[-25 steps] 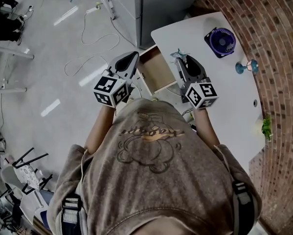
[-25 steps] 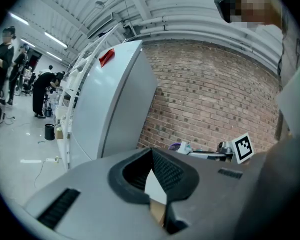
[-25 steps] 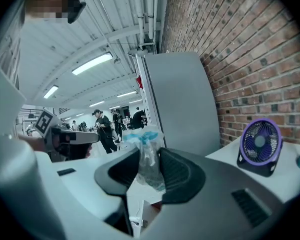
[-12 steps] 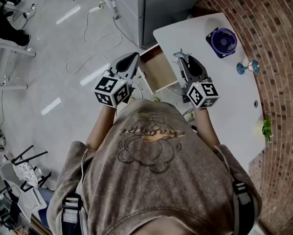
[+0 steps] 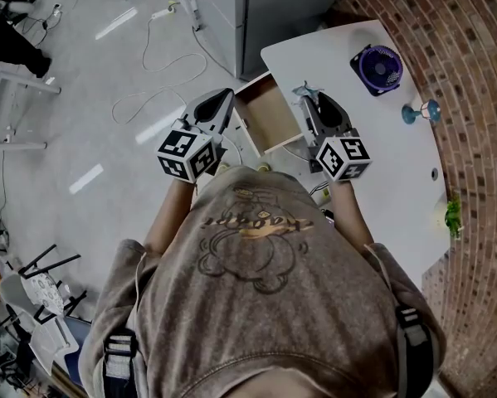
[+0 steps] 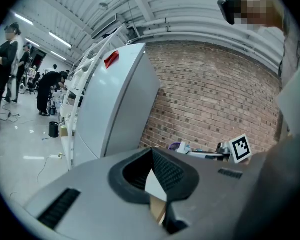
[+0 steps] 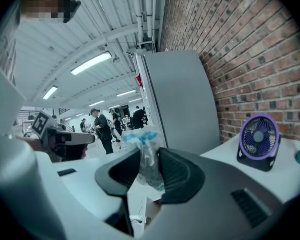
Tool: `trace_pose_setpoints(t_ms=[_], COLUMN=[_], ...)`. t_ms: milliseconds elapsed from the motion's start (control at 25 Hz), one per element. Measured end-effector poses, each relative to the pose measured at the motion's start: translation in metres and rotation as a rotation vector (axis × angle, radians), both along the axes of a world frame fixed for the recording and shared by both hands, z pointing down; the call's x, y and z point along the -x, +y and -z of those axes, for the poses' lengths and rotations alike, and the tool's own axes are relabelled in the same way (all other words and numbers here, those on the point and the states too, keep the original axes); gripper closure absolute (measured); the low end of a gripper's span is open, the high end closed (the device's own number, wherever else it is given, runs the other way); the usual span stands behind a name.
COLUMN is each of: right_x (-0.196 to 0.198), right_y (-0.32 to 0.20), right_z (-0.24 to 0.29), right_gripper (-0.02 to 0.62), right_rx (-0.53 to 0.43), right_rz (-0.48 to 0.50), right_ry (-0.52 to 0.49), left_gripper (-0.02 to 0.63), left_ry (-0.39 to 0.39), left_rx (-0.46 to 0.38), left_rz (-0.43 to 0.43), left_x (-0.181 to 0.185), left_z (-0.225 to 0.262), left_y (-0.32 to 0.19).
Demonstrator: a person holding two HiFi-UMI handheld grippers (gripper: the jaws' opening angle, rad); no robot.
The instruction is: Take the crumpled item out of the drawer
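Right gripper [image 7: 148,166] jaws are pinching the crumpled item [image 7: 144,141], a clear plastic wad with a blue patch at its top. This gripper is holding the item at the edge of the white table [image 5: 331,56], just beside the open drawer [image 5: 265,123]. Left gripper [image 6: 152,159] jaws are pressing together at their tips with nothing between them. This gripper is hovering at the drawer's other side. A purple fan [image 5: 377,69] is standing farther back on the table.

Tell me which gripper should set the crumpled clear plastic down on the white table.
Right: the right gripper pinches the crumpled clear plastic at the white table edge; the left gripper holds nothing.
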State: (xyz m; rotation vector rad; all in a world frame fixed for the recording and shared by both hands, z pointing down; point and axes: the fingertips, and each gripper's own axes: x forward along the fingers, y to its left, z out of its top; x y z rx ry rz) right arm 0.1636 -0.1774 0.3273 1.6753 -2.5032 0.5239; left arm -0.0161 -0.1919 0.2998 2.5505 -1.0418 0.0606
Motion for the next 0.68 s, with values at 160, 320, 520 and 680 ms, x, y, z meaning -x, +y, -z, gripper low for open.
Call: trace_pose_setpoints(t_ms=[160, 320, 520, 680], right_x=[0.0006, 0.0021, 0.0033, 0.0050], right_y=[0.0004, 0.0013, 0.0006, -0.0008], right_z=[-0.0004, -0.0021, -0.0042, -0.0065], right_gripper=[0.479, 0.479, 0.479, 0.479], right_rx=[0.004, 0.010, 0.012, 0.014], right_rz=[-0.006, -0.009, -0.011, -0.010], right_ry=[-0.007, -0.013, -0.018, -0.011], left_gripper=[0.598, 0.598, 0.598, 0.598], left_ry=[0.007, 0.017, 0.014, 0.015], left_rx=[0.008, 0.014, 0.016, 0.024], left_rz=[0.002, 0.004, 0.011, 0.018], left_x=[0.0008, 0.0021, 0.0035, 0.0065], left_z=[-0.0009, 0.0004, -0.0008, -0.0037], left_y=[0.0011, 0.0011, -0.0017, -0.0036])
